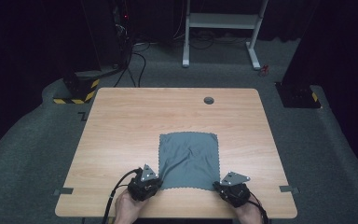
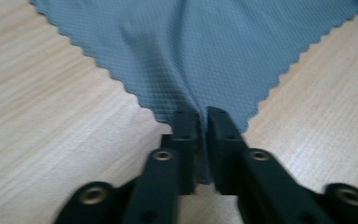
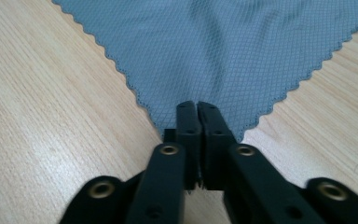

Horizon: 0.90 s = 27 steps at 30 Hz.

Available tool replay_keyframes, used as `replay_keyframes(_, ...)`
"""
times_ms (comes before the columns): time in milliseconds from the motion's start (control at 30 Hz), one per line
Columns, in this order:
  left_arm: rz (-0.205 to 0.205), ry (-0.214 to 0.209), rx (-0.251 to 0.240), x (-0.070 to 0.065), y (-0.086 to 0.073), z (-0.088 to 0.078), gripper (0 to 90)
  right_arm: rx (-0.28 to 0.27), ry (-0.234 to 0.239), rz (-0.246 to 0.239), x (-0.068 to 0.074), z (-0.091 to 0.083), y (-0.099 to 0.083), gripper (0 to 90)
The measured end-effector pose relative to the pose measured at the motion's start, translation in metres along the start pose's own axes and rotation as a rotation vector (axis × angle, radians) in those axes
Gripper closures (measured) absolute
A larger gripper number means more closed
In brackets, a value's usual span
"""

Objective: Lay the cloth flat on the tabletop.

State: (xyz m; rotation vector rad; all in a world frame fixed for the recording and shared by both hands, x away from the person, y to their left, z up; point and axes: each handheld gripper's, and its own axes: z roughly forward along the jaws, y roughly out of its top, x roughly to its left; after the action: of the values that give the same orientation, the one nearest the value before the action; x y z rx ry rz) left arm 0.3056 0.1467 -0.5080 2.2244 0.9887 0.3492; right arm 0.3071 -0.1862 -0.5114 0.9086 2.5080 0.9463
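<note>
A grey-blue cloth [image 1: 189,161] with scalloped edges lies flat on the wooden table [image 1: 168,112], slightly rumpled in the middle. My left gripper [image 1: 160,181] sits at the cloth's near left corner. In the left gripper view the jaws [image 2: 203,116] stand a narrow gap apart, with the corner of the cloth [image 2: 191,46] lying between them. My right gripper [image 1: 216,185] is at the near right corner. In the right gripper view its jaws [image 3: 197,109] are pressed together on the corner of the cloth [image 3: 214,46].
A round cable hole [image 1: 209,100] sits near the table's far edge. Grey tape marks [image 1: 63,191] [image 1: 289,189] flank the table's near corners. A white desk frame [image 1: 223,21] and a yellow-black striped base [image 1: 77,91] stand on the floor beyond.
</note>
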Motion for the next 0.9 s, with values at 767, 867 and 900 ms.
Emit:
replay_keyframes(767,-0.155,0.114,-0.029,0.084,0.073,0.055,53.1,-0.083,-0.115,0.158,-0.051,0.041,0.023,66.4)
replay_keyframes(867,-0.174,0.14,-0.043,0.093,0.077,0.064,53.2,-0.08,-0.12,0.154,-0.051,0.041,0.023,65.1)
replay_keyframes(900,-0.185,0.148,-0.043,0.096,0.078,0.067,53.6,-0.08,-0.123,0.154,-0.051,0.041,0.023,65.0)
